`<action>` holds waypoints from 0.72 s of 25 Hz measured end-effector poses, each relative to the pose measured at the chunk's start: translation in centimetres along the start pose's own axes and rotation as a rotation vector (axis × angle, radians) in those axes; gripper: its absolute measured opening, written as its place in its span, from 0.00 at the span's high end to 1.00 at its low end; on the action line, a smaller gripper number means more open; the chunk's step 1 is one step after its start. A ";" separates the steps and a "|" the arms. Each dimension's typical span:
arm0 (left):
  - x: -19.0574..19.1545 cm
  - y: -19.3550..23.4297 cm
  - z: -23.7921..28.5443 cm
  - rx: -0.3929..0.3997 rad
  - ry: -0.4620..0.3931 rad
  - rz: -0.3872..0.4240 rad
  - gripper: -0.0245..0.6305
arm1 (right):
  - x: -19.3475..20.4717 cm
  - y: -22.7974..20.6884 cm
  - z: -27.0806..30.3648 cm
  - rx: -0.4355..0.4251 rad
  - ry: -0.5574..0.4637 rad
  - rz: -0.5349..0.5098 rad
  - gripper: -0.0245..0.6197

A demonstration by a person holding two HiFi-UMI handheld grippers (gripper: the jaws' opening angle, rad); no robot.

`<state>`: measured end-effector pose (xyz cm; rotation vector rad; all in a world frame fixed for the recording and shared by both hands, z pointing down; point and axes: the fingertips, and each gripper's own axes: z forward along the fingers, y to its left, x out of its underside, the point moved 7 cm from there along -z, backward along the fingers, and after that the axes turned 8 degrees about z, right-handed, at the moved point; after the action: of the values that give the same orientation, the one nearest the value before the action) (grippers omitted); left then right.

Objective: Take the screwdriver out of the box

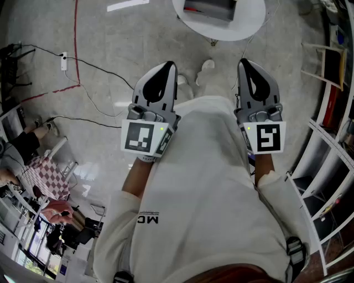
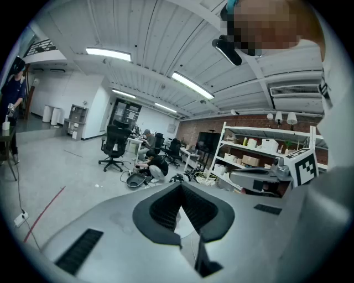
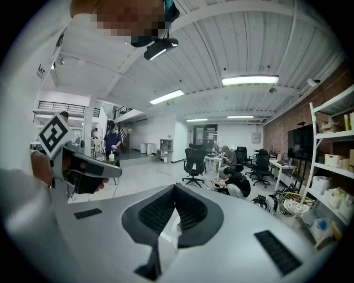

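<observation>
Left gripper and right gripper, jaws together on nothing, hang over the grey floor, well short of the round white table.

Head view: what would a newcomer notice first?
The left gripper and right gripper stick out side by side before the person's white shirt, fingers shut and empty, each bearing a black-and-white marker cube. Beyond them, at the top, stands a round white table.
</observation>
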<state>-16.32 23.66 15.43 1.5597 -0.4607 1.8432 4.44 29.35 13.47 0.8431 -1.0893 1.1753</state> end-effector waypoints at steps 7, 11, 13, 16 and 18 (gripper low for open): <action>-0.7 -6.3 -2.2 -0.025 -0.007 0.014 0.95 | -1.0 0.6 -6.4 -0.079 -0.097 0.027 0.85; -1.0 -8.9 -0.7 -0.027 -0.005 0.028 0.95 | -0.4 -2.0 -7.4 -0.092 -0.070 -0.003 0.85; -1.0 -10.5 -0.3 -0.033 -0.002 0.033 0.95 | 0.1 -3.4 -7.9 -0.098 -0.070 0.018 0.85; -0.6 -12.5 -0.5 -0.041 0.018 0.034 0.95 | 1.3 -5.2 -9.5 -0.116 -0.065 0.112 0.85; -0.2 -13.3 -0.5 -0.048 0.029 0.034 0.95 | 1.9 -6.0 -10.4 -0.111 -0.065 0.131 0.85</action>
<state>-7.57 33.37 13.09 1.4995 -0.5174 1.8643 12.57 38.31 12.52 0.7370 -1.2674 1.1904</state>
